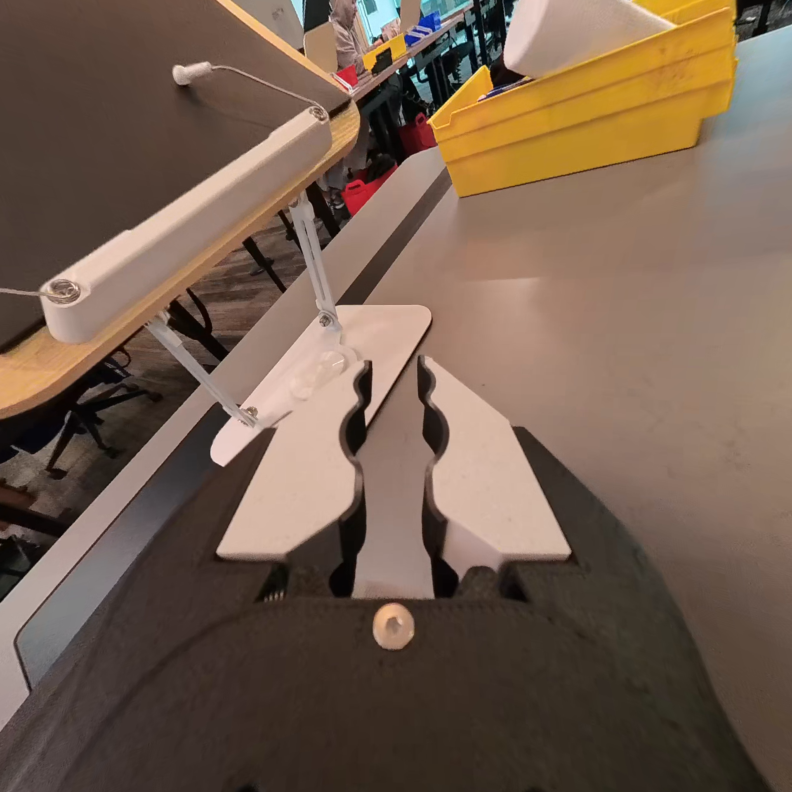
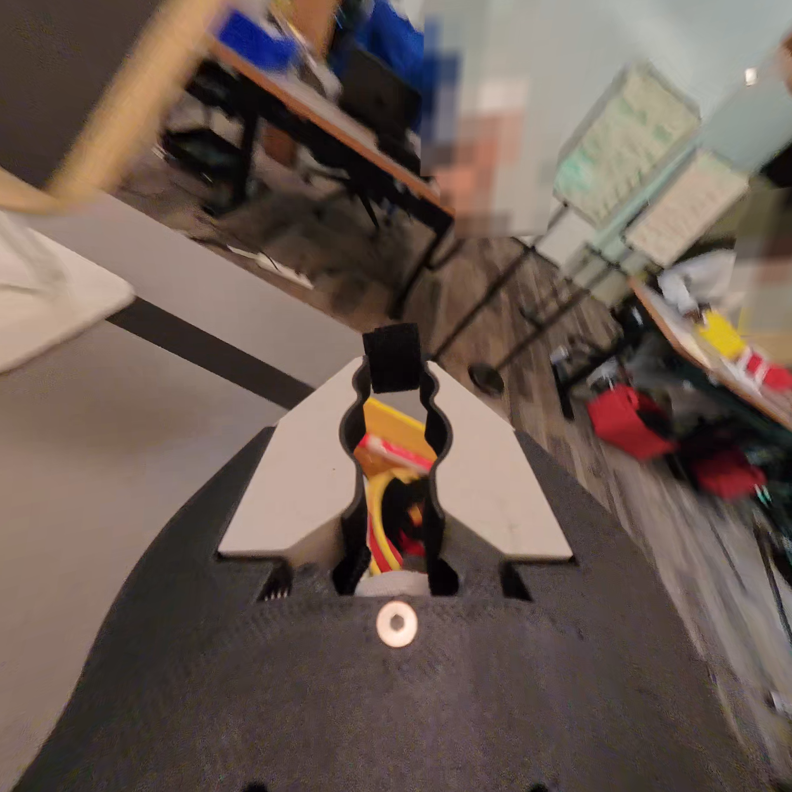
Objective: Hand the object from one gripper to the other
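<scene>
Grey table fills the left wrist view, and the left gripper hangs over it with its white fingers parted by a clear gap and nothing between them; bare surface shows through the gap. Just ahead of the tips lies a white base plate from which two thin white struts rise to a tilted board with a dark face and a wood-coloured edge, carrying a white bar along its lower side. Stacked yellow bins stand farther off on the same table, with a white roll resting in the top one. None of this appears clearly in the other view.

Only the right wrist view shows the object: a yellow and red pack with yellow, red and black wires and a black strap at its top, sitting between the fingers of the right gripper. Those fingers stand close together, their black inner edges pressing the strap at the tips, so the object is held there, raised above the table. That view is blurred, looking past the table's edge to the floor, other desks and red bags
</scene>
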`<state>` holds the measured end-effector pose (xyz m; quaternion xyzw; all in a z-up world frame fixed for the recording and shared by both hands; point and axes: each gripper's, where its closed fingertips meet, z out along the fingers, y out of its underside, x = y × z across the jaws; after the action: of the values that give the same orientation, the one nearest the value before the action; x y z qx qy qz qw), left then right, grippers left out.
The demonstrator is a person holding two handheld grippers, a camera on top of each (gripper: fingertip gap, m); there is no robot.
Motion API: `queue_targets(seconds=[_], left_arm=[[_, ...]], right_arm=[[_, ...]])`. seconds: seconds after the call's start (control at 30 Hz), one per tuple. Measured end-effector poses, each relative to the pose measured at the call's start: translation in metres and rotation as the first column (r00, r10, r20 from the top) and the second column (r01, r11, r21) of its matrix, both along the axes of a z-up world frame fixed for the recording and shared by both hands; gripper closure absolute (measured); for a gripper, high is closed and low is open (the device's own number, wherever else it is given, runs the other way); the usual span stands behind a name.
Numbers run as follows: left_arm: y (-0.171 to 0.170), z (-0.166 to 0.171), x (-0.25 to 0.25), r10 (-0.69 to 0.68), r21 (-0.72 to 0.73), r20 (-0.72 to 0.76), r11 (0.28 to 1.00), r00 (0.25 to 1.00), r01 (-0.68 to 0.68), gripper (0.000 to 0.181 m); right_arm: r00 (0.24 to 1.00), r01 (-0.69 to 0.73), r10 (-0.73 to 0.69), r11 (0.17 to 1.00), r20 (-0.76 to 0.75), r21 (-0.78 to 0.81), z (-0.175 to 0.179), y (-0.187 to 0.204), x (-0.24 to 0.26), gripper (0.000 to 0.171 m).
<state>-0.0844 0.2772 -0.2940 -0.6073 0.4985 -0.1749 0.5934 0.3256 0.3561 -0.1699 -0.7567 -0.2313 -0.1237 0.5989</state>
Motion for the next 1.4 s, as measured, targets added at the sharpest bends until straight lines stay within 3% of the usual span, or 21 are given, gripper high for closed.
queue_targets(seconds=[0.13,0.3,0.43,0.73,0.83,0.97,1.1,1.23,1.4], left_arm=[[0.001,-0.004,0.001,0.004,-0.003,-0.008,1.0,1.0,-0.004,0.162],[0.003,-0.009,0.0,0.011,-0.009,-0.022,1.0,1.0,-0.011,0.162],[0.003,-0.012,0.001,0.01,-0.014,-0.023,1.0,1.0,-0.01,0.162],[0.001,-0.014,0.004,0.006,-0.012,-0.036,1.0,0.999,-0.007,0.162],[0.002,-0.015,0.005,0.008,-0.017,-0.034,1.0,0.999,-0.009,0.162],[0.001,-0.016,0.008,0.002,-0.013,-0.044,1.0,0.999,-0.003,0.162],[0.002,-0.01,0.014,-0.008,-0.02,-0.02,1.0,1.0,0.008,0.162],[0.004,0.005,0.015,-0.013,-0.007,0.018,1.0,1.0,0.013,0.161],[0.006,0.027,0.009,-0.004,0.017,0.069,1.0,0.998,0.003,0.162]], right_arm=[[0.982,0.167,-0.18,0.973,-0.066,-0.159,-0.05,0.005,0.07,0.151],[0.955,0.202,-0.247,0.947,-0.167,-0.249,-0.083,0.009,0.093,0.144],[0.942,0.27,-0.309,0.93,-0.134,-0.249,-0.082,0.008,0.103,0.127],[0.93,0.332,-0.356,0.918,-0.085,-0.216,-0.066,0.0,0.109,0.148],[0.933,0.336,-0.35,0.931,-0.084,-0.145,-0.044,-0.002,0.105,0.152],[0.969,0.215,-0.215,0.976,-0.125,-0.007,0.006,-0.007,0.06,0.152],[0.992,-0.019,0.038,0.987,-0.123,0.158,0.066,-0.022,-0.027,0.151],[0.935,-0.283,0.337,0.897,-0.111,0.34,0.126,-0.067,-0.142,0.153],[0.841,-0.5,0.541,0.763,0.019,0.41,0.169,-0.104,-0.267,0.152]])
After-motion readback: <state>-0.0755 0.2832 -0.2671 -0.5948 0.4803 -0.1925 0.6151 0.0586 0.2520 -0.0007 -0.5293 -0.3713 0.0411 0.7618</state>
